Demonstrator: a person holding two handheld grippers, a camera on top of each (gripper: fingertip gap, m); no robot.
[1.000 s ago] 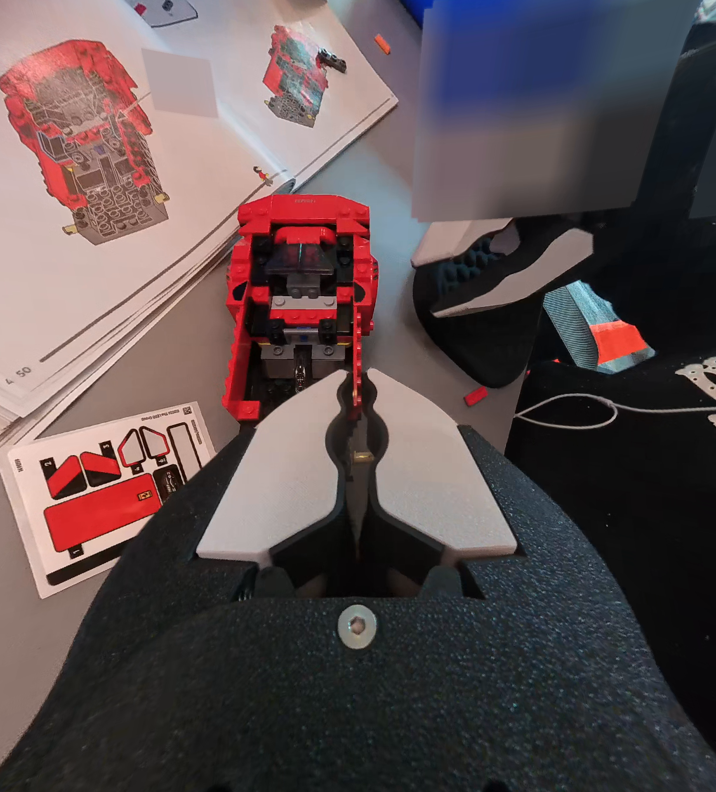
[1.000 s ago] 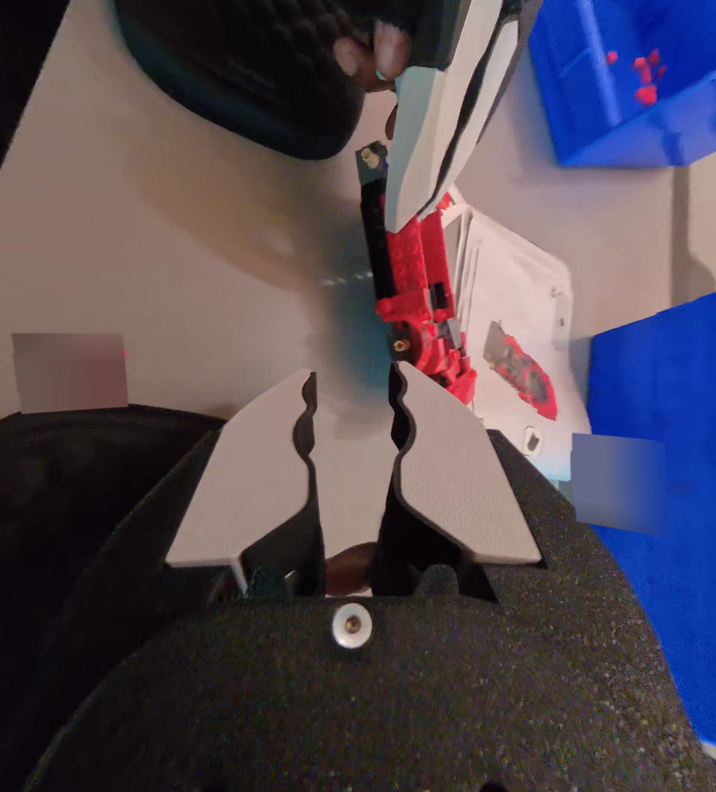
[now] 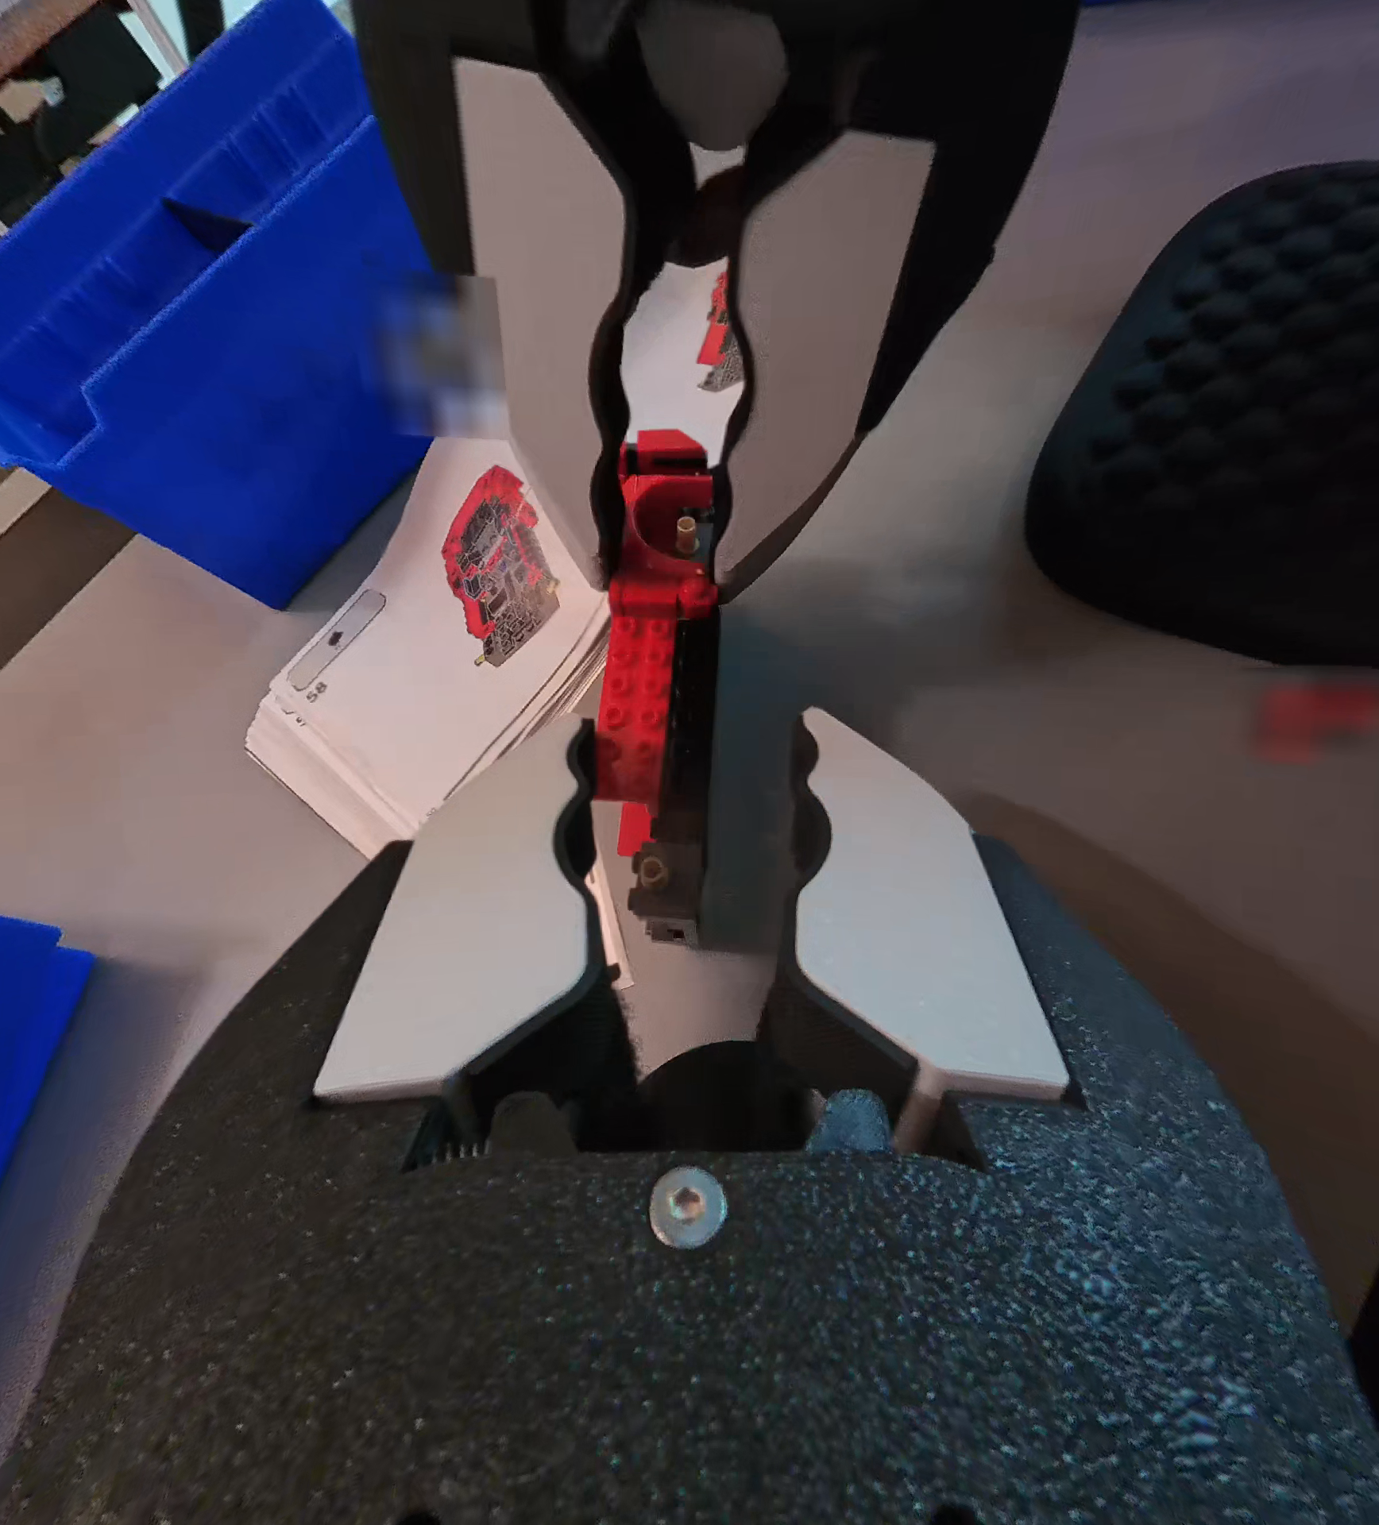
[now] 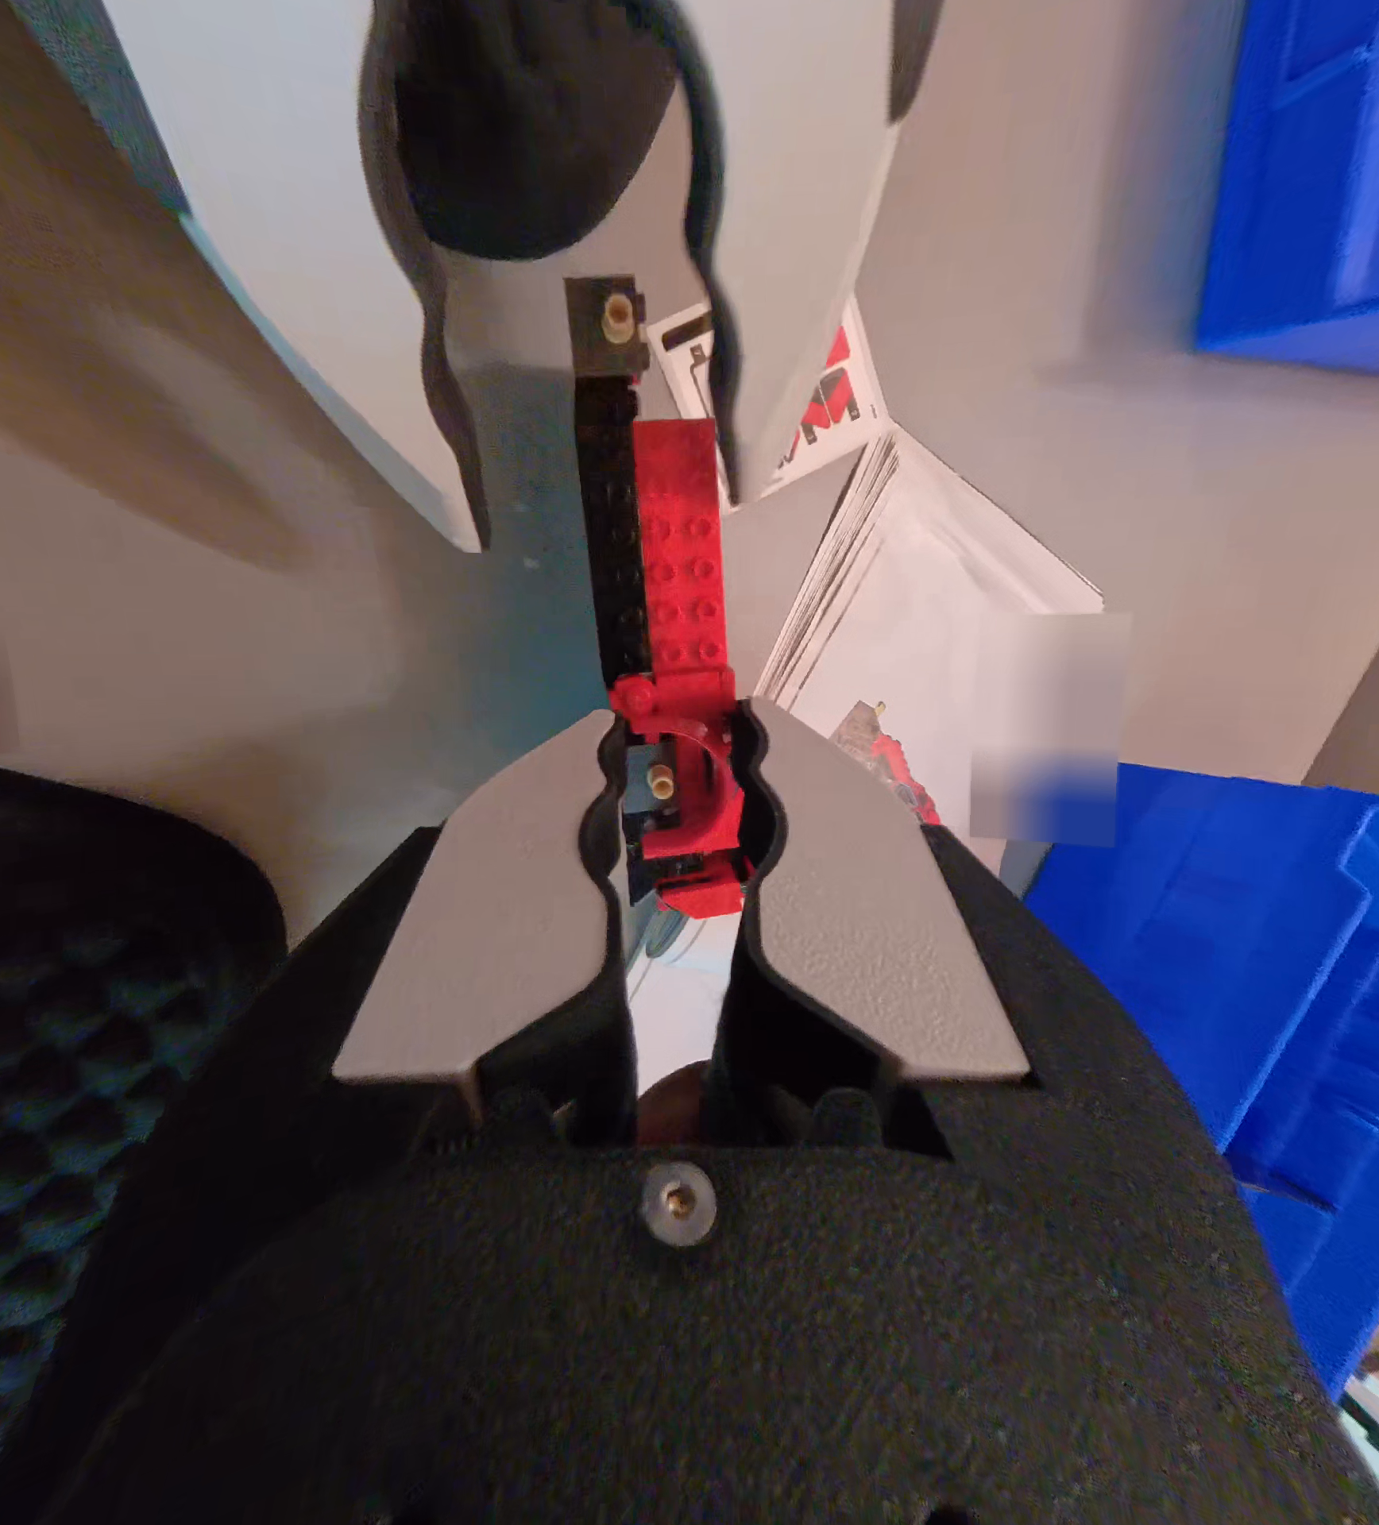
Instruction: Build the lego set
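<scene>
**Car handed across, mid-air**

The right tongs (image 4: 680,813) are clamped on one end of the red lego car (image 4: 674,594) — the wheel-arch end with a tan axle pin is pinched between the grey fingers (image 4: 859,899). The left tongs (image 3: 690,804) are spread wide; the car's other end sits between them but nothing is gripped, with clear gaps seen on both sides. The car is held on its side above the table (image 3: 92,792), the black underside facing one way and the red studs the other.

Further out, the instruction booklet (image 3: 439,660) lies open on the table, a blue bin (image 3: 199,347) is seen behind it, and a black padded thing (image 3: 1264,429) sits off to the side.

The step looks like a re-grip or turn-over of the build — probably so a part can be pushed on. For the next move, a piece would need fetching by the free left tongs while the car is kept steady.
</scene>
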